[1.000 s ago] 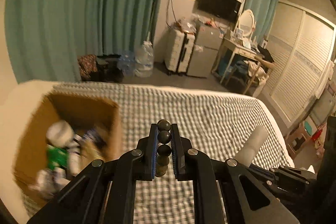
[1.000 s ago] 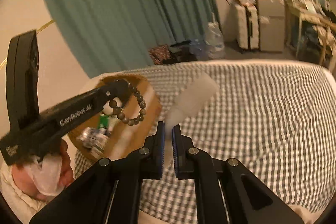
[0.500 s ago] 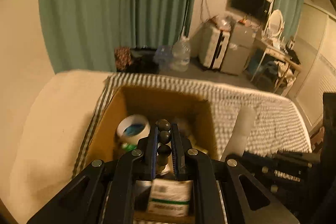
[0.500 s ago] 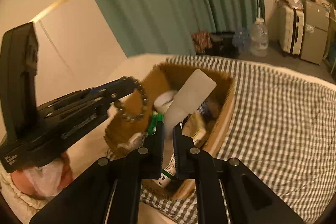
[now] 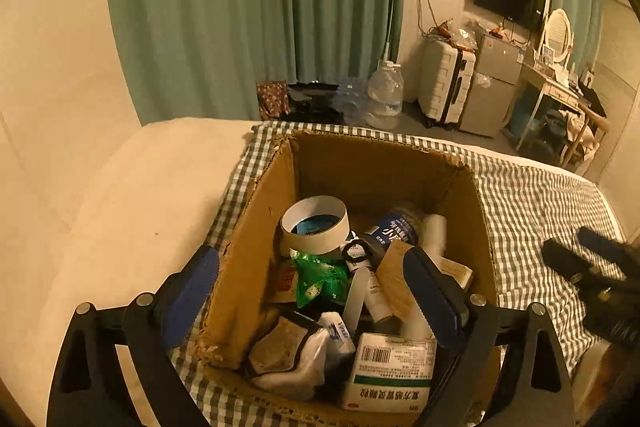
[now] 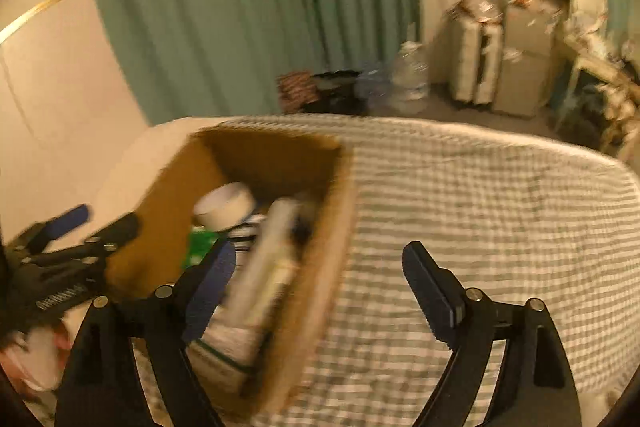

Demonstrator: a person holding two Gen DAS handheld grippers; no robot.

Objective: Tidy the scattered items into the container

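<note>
Left hand-held gripper (image 5: 312, 291) spread wide, empty, above square corrugated cardboard box (image 5: 260, 227) of clutter, white tape ring (image 5: 314, 225), right hand-held gripper (image 6: 320, 275) released, blurred, checked bed cover (image 6: 480, 207).

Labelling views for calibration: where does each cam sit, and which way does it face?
Left wrist: on the left gripper, above the cardboard box, looking down into it; open jaws and the right gripper show.
Right wrist: on the right gripper, beside the box, facing the checked bedspread; open jaws show.
Shared: box, curtain.
</note>
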